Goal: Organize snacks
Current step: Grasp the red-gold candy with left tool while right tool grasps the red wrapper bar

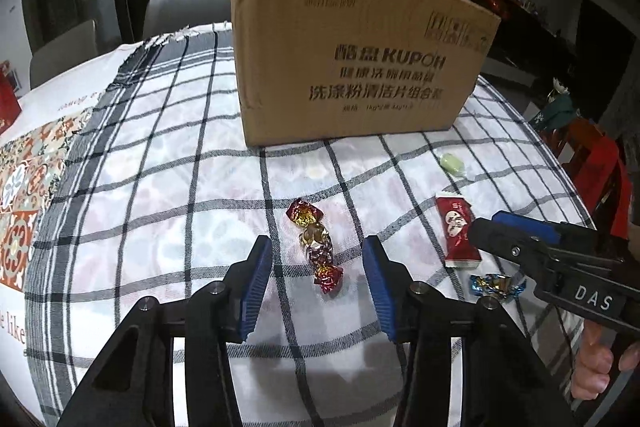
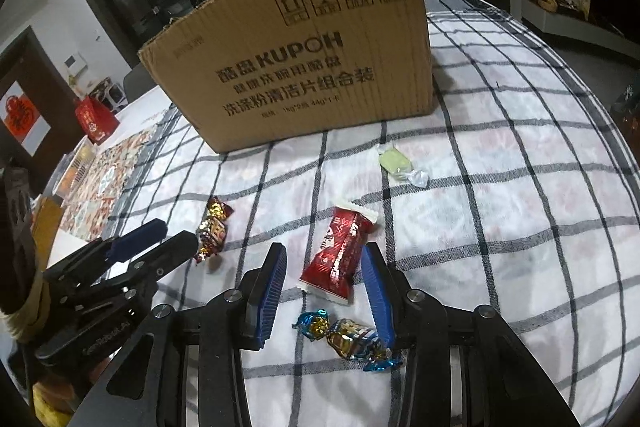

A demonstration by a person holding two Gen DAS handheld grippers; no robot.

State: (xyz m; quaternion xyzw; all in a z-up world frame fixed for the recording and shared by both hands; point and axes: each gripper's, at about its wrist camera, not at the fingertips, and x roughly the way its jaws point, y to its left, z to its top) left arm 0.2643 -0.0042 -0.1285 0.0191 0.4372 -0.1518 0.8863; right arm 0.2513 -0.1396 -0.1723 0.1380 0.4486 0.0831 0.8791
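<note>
A red-and-gold twist candy lies on the checked cloth between the open fingers of my left gripper; it also shows in the right wrist view. A red snack packet lies between the open fingers of my right gripper; it also shows in the left wrist view. A blue-and-gold twist candy lies just below the packet, against the right finger. A pale green candy lies farther off. A tall cardboard box stands behind them.
The checked cloth covers a round table. A patterned mat and a red gift bag are at the left. Red bags stand off the table's right edge. A grey chair stands behind.
</note>
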